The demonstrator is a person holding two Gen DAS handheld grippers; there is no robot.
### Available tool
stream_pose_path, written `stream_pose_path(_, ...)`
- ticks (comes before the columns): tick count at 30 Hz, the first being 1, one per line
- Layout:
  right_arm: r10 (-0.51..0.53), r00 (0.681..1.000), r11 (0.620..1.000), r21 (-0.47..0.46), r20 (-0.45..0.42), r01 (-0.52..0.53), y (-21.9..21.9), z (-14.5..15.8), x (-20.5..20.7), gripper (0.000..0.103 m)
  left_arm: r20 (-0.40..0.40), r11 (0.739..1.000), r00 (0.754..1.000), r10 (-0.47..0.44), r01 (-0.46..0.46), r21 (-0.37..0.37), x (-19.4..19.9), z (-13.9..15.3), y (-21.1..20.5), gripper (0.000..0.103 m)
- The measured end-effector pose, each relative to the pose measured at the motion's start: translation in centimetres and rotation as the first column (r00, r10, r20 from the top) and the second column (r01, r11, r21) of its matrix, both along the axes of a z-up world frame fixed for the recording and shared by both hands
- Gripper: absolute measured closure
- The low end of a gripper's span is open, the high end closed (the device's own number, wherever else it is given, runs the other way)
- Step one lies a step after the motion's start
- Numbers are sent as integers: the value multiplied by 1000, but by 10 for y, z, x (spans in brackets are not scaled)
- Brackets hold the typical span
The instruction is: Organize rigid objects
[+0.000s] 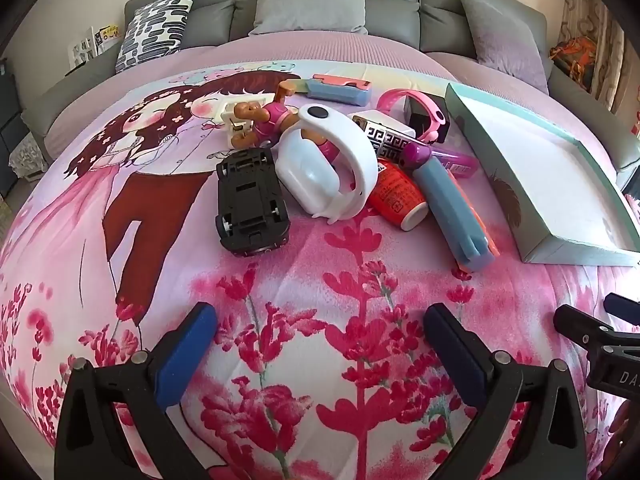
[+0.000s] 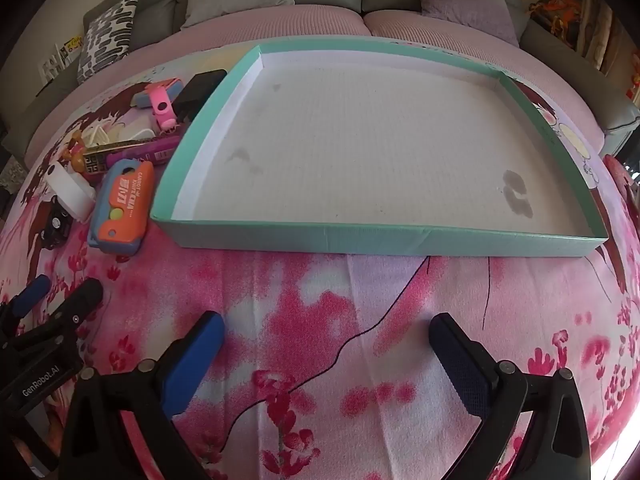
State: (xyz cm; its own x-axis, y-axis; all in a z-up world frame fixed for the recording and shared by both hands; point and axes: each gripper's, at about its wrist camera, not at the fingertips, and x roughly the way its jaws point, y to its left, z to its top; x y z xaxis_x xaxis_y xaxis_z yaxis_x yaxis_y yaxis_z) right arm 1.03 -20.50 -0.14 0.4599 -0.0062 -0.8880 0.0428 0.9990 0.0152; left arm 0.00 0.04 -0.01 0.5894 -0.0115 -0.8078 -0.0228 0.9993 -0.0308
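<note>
A pile of toys lies on a pink flowered blanket. In the left wrist view it holds an upturned black toy car [image 1: 251, 200], a white handled container [image 1: 328, 164], a doll [image 1: 264, 118], a red can [image 1: 396, 194] and a blue-orange carrot knife toy [image 1: 456, 212]. A shallow teal box [image 2: 360, 236] with a white inside stands to the right of the pile, with nothing in it. My left gripper [image 1: 320, 324] hangs open over bare blanket in front of the pile. My right gripper [image 2: 326, 332] is open over the blanket before the box's near wall.
Pink headphones [image 1: 412, 108], a purple tube [image 1: 452, 160] and a second blue-orange toy [image 1: 340, 88] lie at the back of the pile. Behind the blanket runs a grey sofa with cushions [image 1: 312, 0] and a patterned pillow [image 1: 158, 28]. The left gripper's body [image 2: 44, 332] shows at the right wrist view's left edge.
</note>
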Motion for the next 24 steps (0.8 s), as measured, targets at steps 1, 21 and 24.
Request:
stream_pose_path(1,0,1000,1000,1,1,0,0,0,0,0,0,1000,1000,0,0,0,0,0,0,0)
stream_pose_path(21,1,1000,1000,-2,4,-1,0,-1,0,0,6,1000,1000,9,-10,21,0,4,-1,0)
stream_pose_path(24,1,1000,1000,5,2,-1,-2,-2,0,0,5,1000,1000,14,-14,22,2,3,-1,0)
